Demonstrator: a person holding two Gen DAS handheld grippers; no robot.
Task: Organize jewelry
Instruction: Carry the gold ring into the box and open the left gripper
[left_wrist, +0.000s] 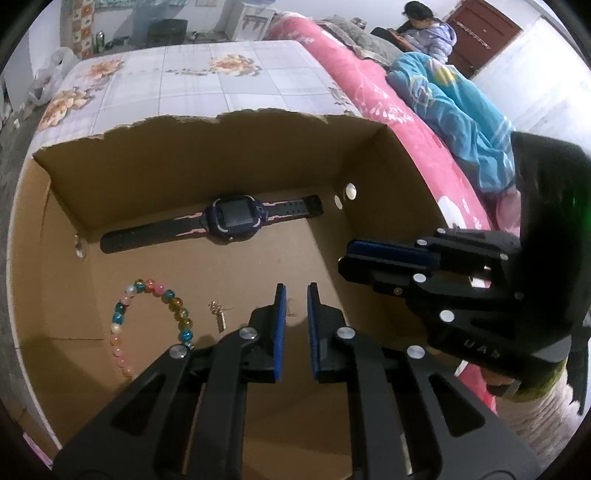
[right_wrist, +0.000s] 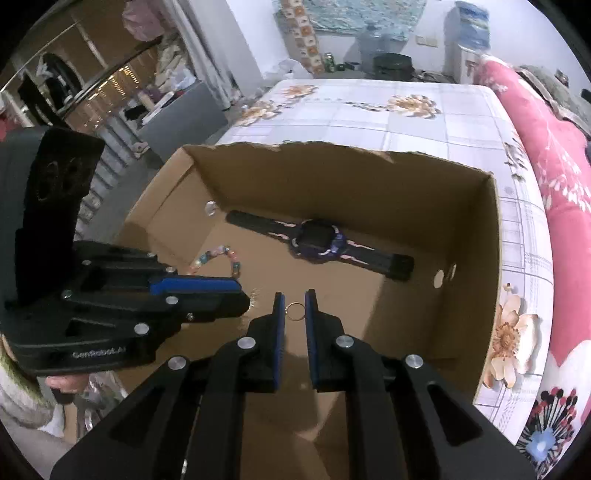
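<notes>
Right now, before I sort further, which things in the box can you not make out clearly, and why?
- bead bracelet: right wrist view, the left gripper covers its near part.
- small gold piece: left wrist view, too small to name.
- ring: left wrist view, not visible; the right gripper stands side-on there.
- watch: both views, screen dark, nothing readable.

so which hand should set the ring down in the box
Right. The right gripper pinches the ring between its pads above the floor of the cardboard box. The left gripper holds nothing.
</notes>
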